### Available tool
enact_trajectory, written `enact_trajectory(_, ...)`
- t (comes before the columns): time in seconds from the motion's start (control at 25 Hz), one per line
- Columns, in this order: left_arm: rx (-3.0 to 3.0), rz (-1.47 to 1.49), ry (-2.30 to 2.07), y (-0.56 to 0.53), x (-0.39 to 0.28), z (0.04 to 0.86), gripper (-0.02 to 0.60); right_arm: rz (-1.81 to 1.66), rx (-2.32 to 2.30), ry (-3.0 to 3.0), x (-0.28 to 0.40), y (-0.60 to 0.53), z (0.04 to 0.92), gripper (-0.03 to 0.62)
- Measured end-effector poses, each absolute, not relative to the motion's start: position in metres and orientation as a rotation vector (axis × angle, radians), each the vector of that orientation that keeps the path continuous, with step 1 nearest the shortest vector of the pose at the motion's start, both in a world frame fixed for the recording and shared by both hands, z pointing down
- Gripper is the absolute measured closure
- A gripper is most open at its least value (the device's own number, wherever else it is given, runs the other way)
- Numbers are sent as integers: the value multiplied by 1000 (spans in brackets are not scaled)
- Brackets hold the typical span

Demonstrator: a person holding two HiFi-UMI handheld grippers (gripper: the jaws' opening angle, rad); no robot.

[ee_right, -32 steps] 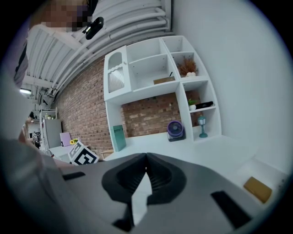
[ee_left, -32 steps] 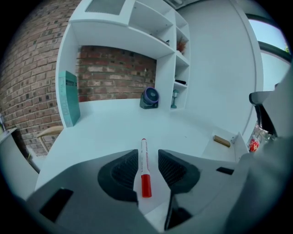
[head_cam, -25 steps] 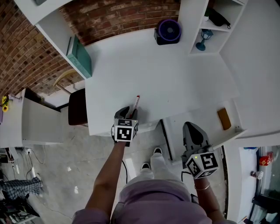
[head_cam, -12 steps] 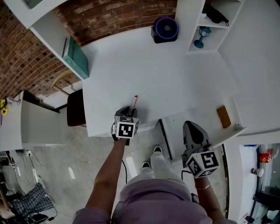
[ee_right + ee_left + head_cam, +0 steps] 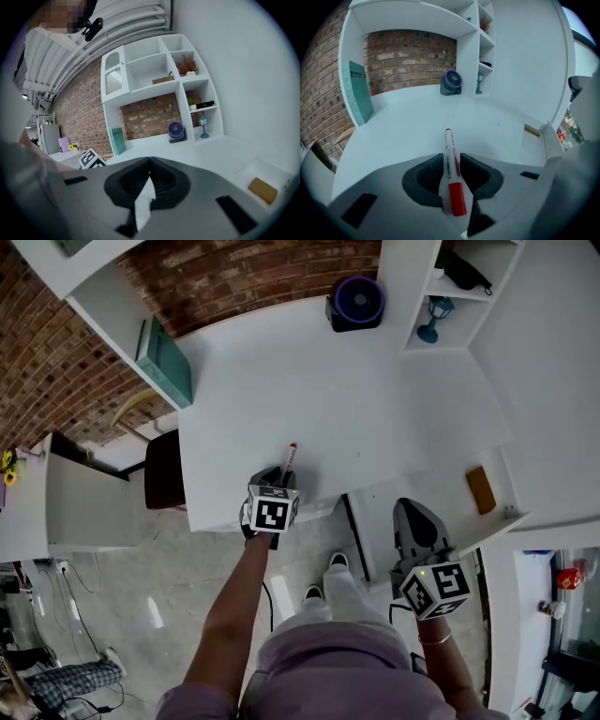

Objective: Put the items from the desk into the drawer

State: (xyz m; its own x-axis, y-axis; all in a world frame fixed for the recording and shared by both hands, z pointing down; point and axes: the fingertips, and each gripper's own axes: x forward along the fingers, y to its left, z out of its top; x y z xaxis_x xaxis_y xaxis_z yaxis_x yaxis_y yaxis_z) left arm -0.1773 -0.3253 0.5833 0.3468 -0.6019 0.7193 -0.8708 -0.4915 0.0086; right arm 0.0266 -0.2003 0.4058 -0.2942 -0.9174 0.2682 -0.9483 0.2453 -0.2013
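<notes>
A red-and-white marker (image 5: 291, 457) lies on the white desk (image 5: 328, 399) near its front edge. My left gripper (image 5: 277, 476) points down at it. In the left gripper view the marker (image 5: 449, 145) lies lengthwise between the two dark pads (image 5: 426, 173) of this gripper (image 5: 451, 159). The jaws have just been closing, the pads flank it closely without a clear squeeze, and its red cap rests on the desk. My right gripper (image 5: 415, 514) hovers over the open drawer (image 5: 441, 493), shut and empty (image 5: 150, 161). A brown block (image 5: 480, 491) lies in the drawer.
A purple fan (image 5: 357, 302) stands at the desk's back, a teal book (image 5: 167, 364) leans at its left end, and a blue lamp (image 5: 431, 322) sits in the shelf unit on the right. A dark chair (image 5: 165, 470) stands left of the desk.
The left gripper has edged slightly forward over the marker. The marker, the drawer and the right gripper sit where they were.
</notes>
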Motion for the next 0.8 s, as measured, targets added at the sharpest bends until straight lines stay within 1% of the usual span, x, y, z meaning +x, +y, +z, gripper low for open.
enact_trajectory(0.28,2241,967,-1278,-323,-174,584,509,498,1823,-2398,28,-197,403,589)
enact_trajectory(0.8,2305,925,-1282,-303,-165,567,517,489,1855,-2390,34,-178,400,589)
